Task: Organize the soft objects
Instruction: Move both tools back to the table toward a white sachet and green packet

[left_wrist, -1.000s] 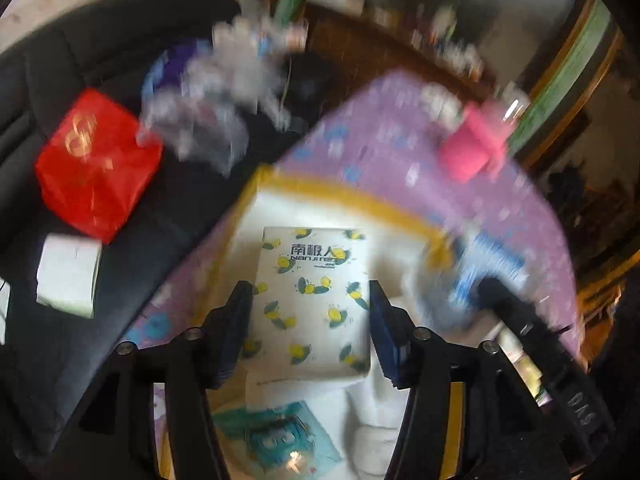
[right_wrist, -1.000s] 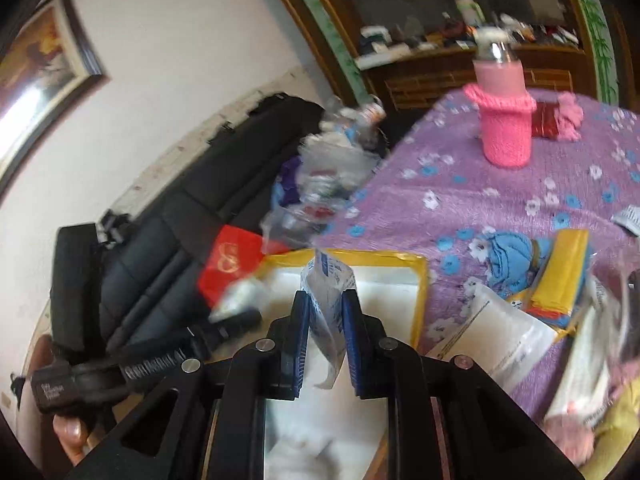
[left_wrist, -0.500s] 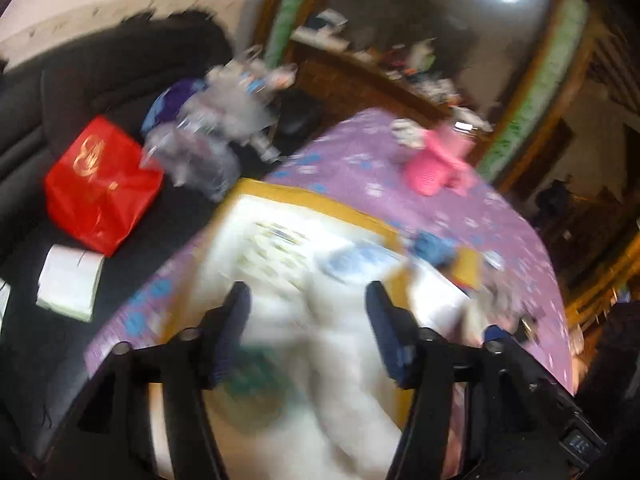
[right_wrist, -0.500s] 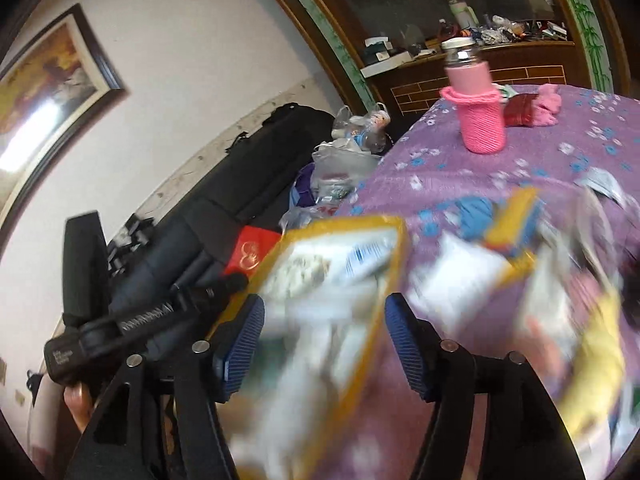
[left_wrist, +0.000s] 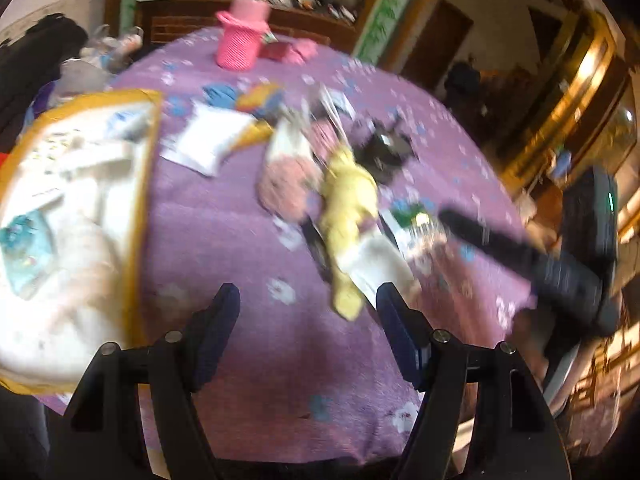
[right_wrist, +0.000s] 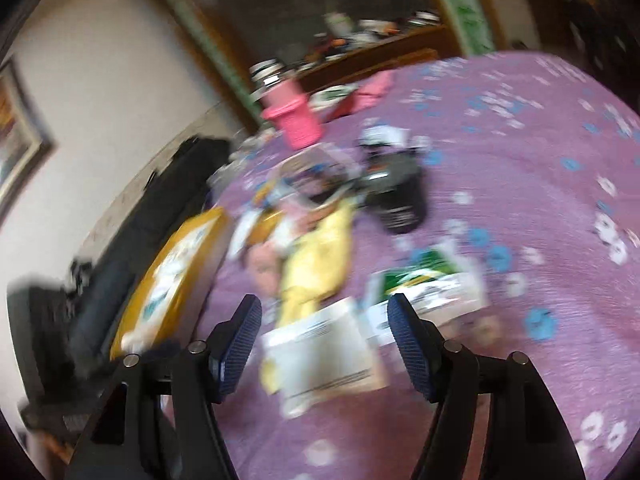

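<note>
Tablecloth (left_wrist: 224,208): purple cloth, matt, printed flowers. My left gripper (left_wrist: 308,332): matt black plastic, dark blue ribbed pads, small shiny metal screws. My right gripper (right_wrist: 324,344): same black plastic, blue pads finely ridged. Yellow toy (left_wrist: 348,208): soft, fuzzy cloth. Pink bundle (left_wrist: 286,188): soft knit look, blurred. White packets (left_wrist: 208,140): glossy plastic film. Bottle cover (left_wrist: 240,36): pink knit; cap above shiny metal. Tray (left_wrist: 138,184): yellow rim, material unclear. Cabinet (left_wrist: 176,12): dark wood.

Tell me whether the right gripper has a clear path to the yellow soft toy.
Probably yes: the right gripper is open and empty, and the yellow soft toy lies just ahead, uncovered apart from a white packet overlapping its near end.
</note>
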{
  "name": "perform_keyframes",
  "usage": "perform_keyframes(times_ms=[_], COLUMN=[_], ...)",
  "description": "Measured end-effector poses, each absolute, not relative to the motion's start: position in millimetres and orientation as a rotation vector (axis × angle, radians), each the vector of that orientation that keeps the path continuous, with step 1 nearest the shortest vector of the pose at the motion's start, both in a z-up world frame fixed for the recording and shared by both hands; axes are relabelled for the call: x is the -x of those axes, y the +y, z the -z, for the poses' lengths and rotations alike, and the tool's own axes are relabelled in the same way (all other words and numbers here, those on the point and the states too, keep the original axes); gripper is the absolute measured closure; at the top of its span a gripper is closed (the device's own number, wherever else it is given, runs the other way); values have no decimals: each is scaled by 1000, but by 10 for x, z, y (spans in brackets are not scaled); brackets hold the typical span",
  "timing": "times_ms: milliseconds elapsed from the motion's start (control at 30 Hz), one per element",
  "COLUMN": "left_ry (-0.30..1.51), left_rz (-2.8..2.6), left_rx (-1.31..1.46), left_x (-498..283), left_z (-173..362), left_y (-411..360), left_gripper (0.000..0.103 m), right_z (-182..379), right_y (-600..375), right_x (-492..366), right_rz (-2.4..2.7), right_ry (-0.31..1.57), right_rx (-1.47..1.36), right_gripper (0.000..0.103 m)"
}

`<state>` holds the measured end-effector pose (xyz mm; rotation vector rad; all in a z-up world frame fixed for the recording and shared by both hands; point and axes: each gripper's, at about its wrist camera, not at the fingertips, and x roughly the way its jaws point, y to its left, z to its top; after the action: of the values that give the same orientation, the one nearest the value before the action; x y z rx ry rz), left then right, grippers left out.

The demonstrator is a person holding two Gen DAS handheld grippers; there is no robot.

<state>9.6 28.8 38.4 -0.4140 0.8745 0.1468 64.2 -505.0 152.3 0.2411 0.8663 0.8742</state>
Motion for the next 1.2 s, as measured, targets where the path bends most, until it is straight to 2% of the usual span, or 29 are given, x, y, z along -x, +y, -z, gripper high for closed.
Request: perform_keyframes(times_ms=[167,400,667,733,800,867,1033,1100,1200], left_ry=[962,994,961,948,949,949,923,914,932], left_rz=[-95,-52,-72,-85,-112,-112,-120,-89,-80], left_rx=[408,400,395,407,426,475,515,559,590], left_x=[-193,-435,-742,-727,-667,-615,-418,-333,-250], left_z=[-240,-115,42,41,42,30,10,1,32], left_y=[16,-195,-256,-259,-221,-148,3,71,151], left_gripper=[33,33,36,46,60,67,71,71,71], right_z=[-1371,-1157,-1179,-1176,-1172,-1164,-1168,-1176,-1186], right_y=[-5200,-5087,-4949,-4942,-4942,-4935,-4883,-4841,-4783], right_x=[-1033,-1238,-1126,-1122,-1117,-1119,-1065,-1030,-981], right_rz=[-811,-742,-791,-799,-797,-798,-825,-824,-815], right_ry=[942,978,958,959,958,957,952,942,929], right_rx=[-350,-263,-159,-159,-157,-154,-102,-61,-3], right_gripper=[28,28,30,31,31,31,29,23,22])
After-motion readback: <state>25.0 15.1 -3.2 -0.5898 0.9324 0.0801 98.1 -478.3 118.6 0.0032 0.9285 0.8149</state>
